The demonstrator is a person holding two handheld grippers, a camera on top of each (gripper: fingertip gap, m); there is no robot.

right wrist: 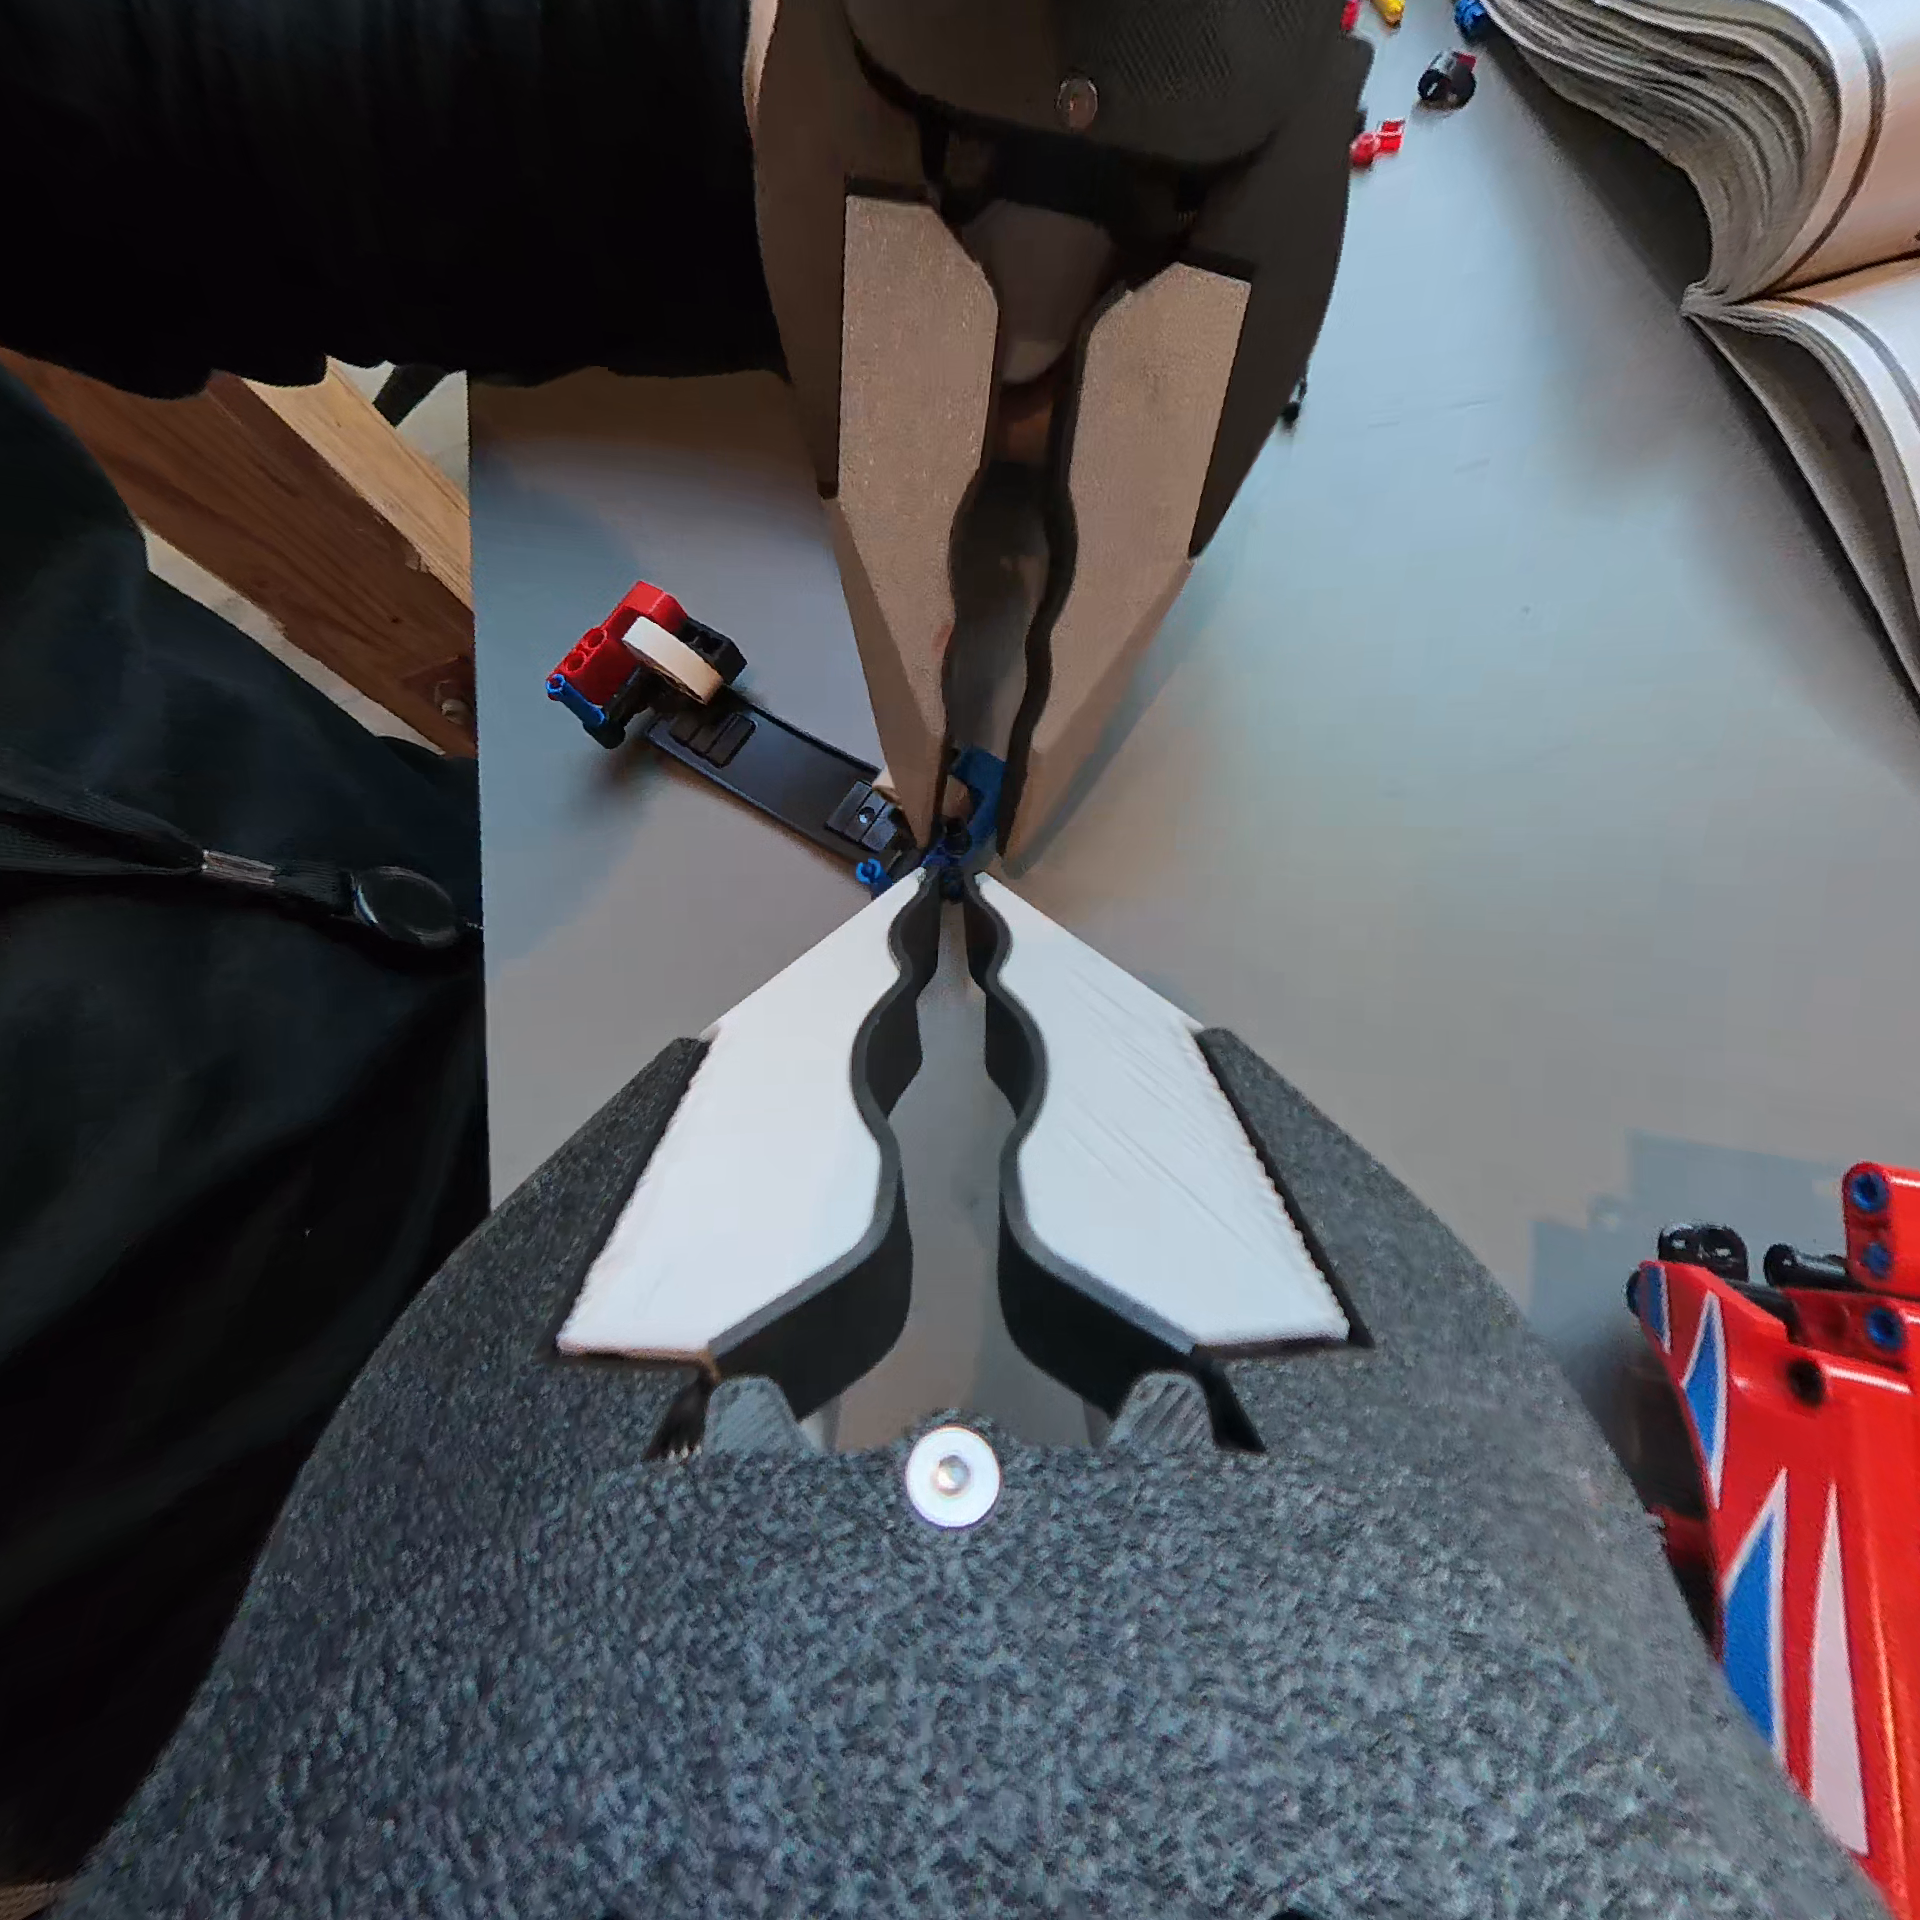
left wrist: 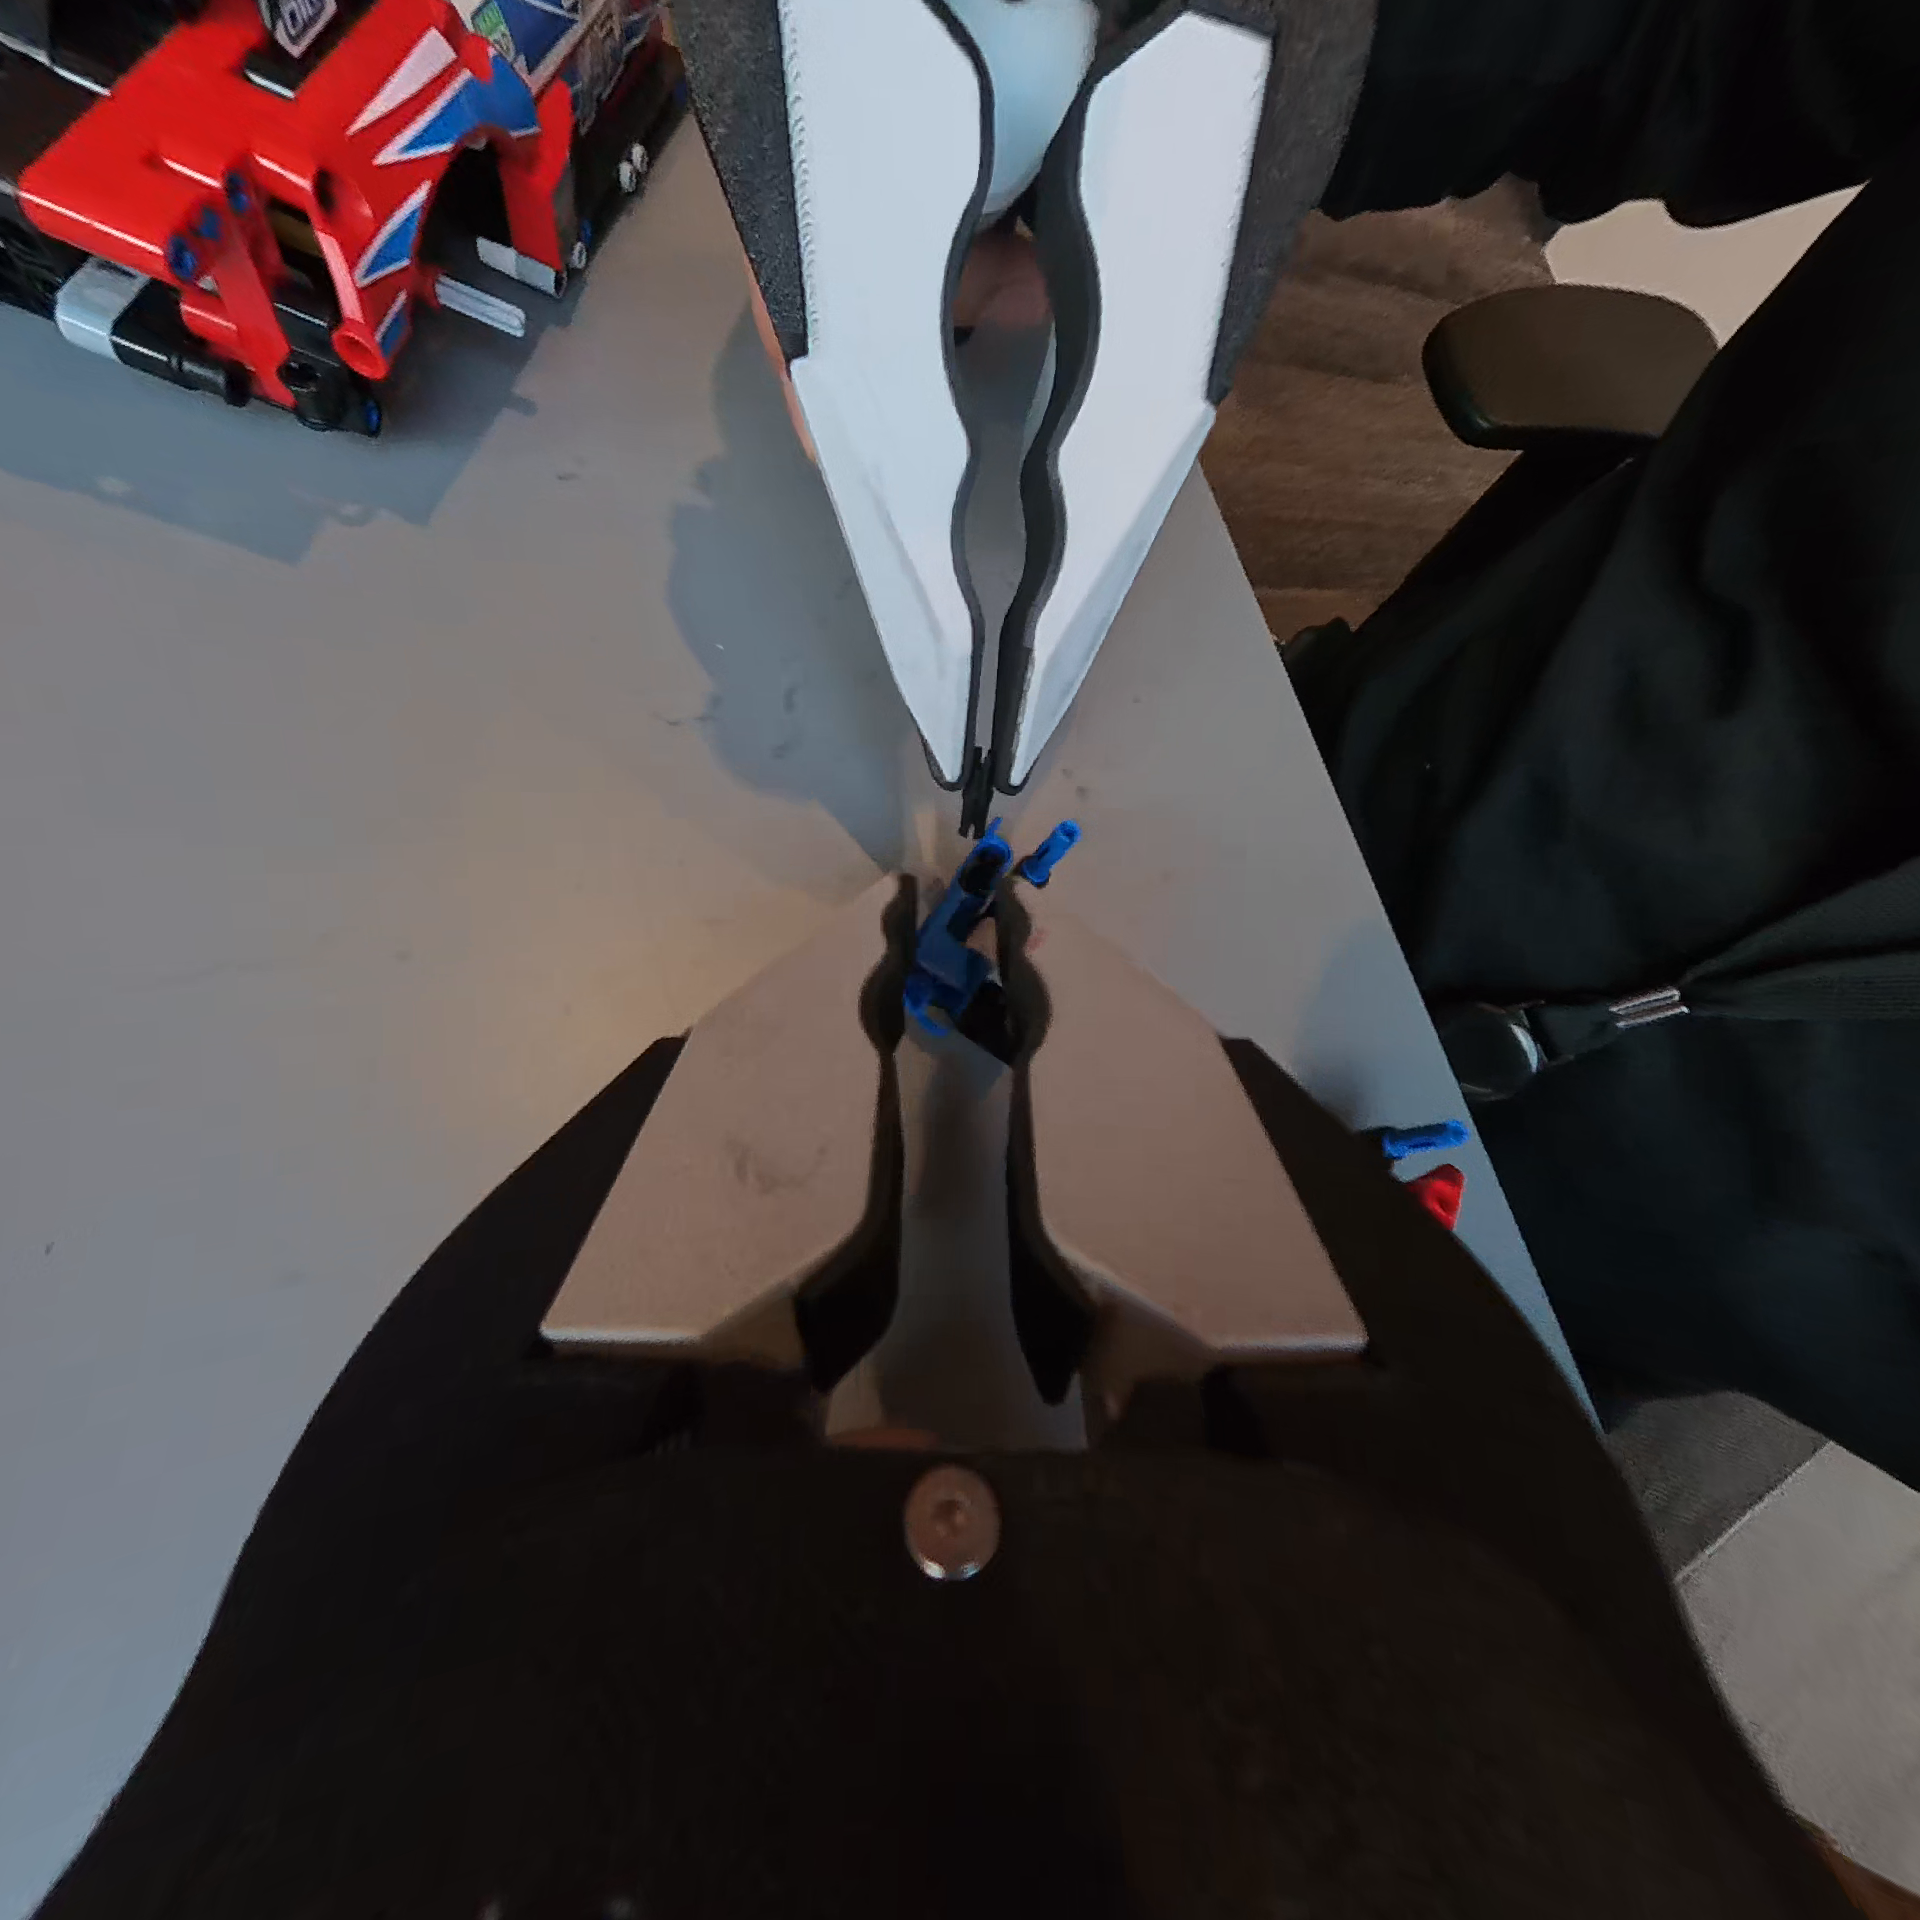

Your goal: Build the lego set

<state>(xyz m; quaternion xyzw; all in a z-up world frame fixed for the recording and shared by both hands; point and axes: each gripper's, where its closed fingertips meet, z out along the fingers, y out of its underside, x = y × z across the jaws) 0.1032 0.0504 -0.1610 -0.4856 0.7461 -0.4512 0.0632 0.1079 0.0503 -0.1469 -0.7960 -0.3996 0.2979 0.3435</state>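
Note:
In the left wrist view my left gripper (left wrist: 956, 909), with tan fingers, is shut on a small blue connector piece (left wrist: 951, 951) and holds it just above the grey table (left wrist: 312, 831). My right gripper (left wrist: 977, 779), with white fingers, comes in from above, tip to tip with it, and is shut on a small black pin (left wrist: 974, 805) that points at the blue piece. In the right wrist view the right gripper (right wrist: 948, 883) meets the left gripper (right wrist: 961, 831) and the blue piece (right wrist: 979, 774) in the same way. A loose blue pin (left wrist: 1049, 847) lies right beside the tips.
A red, blue and white truck model (left wrist: 281, 187) stands at the far left, also in the right wrist view (right wrist: 1787, 1455). A long black subassembly with red and white parts (right wrist: 675, 675) lies near the table edge. An open booklet (right wrist: 1818, 208), loose pieces (right wrist: 1377, 140), a blue pin (left wrist: 1423, 1138) and a red piece (left wrist: 1439, 1195) lie around.

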